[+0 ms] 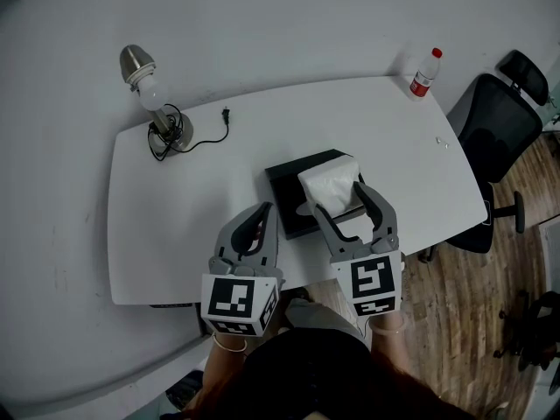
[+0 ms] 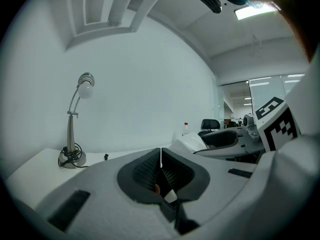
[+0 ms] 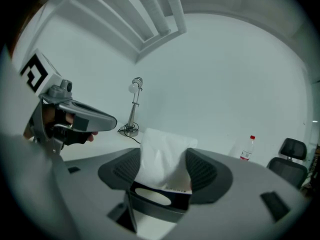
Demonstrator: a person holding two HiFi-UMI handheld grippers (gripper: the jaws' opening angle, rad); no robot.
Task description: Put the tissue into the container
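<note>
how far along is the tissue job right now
Done: the white tissue stack is picked up, clamped in the right gripper. In hand: it hangs just over the black rectangular container on the white table. Left: lower it inside and let go. The left gripper is shut and empty, idle alongside.

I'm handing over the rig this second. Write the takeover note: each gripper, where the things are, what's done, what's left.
Left gripper: jaws shut, nothing between them, held over the table's near edge, just left of the container.
Right gripper: shut on the tissue, a white wad standing up between the jaws.
Container: black, near the middle of the table. The tissue is over its right part; I cannot tell how deep it sits.
Done: tissue gripped and at the container.
Left: probably lower it in fully, open the right jaws, and draw back.
</note>
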